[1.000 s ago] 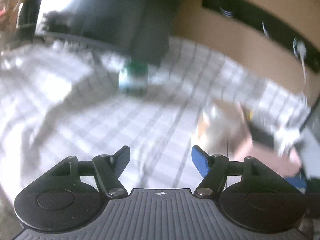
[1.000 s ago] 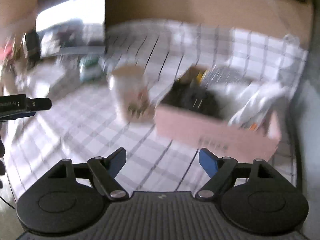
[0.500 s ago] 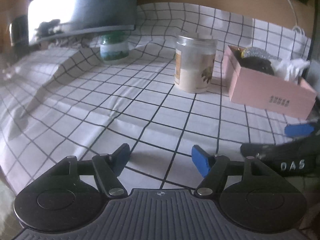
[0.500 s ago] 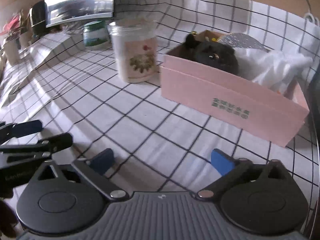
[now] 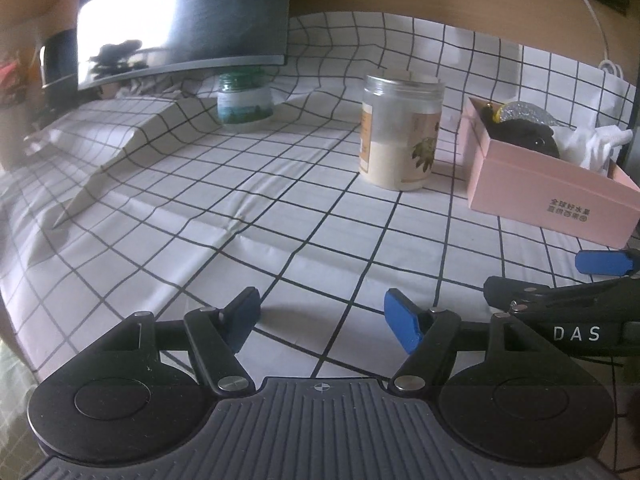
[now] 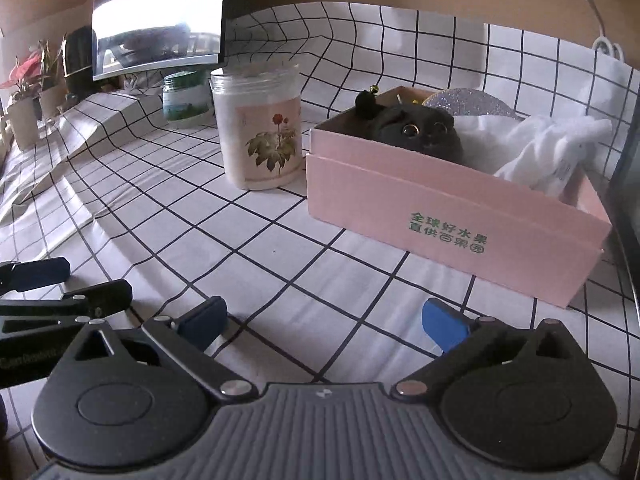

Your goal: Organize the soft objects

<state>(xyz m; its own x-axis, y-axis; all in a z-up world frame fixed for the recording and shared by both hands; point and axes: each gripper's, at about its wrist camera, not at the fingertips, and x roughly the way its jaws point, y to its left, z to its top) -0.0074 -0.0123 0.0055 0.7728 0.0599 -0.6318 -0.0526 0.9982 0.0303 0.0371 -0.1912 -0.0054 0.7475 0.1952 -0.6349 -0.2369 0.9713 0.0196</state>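
Note:
A pink cardboard box (image 6: 452,204) stands on the checked tablecloth at the right. Inside it lie a black plush cat (image 6: 416,132), a white cloth (image 6: 548,156) and a glittery silver piece (image 6: 468,100). The box also shows in the left wrist view (image 5: 548,188), with the plush (image 5: 524,136) and the cloth (image 5: 596,144) in it. My left gripper (image 5: 320,316) is open and empty, low over the cloth near the front. My right gripper (image 6: 324,320) is open and empty, a short way in front of the box. Each gripper's fingers (image 5: 604,262) (image 6: 40,272) show in the other's view.
A clear jar with a flower label (image 6: 260,132) stands just left of the box. A small green-labelled jar (image 6: 186,96) sits behind it. A monitor (image 5: 184,16) stands at the back left over a cloth-covered ramp (image 5: 108,152). Potted plants (image 6: 24,88) stand far left.
Both grippers swung down from a blurred, higher view and settled low near the front of the table. The right gripper's jaws opened wider. The objects stayed in place.

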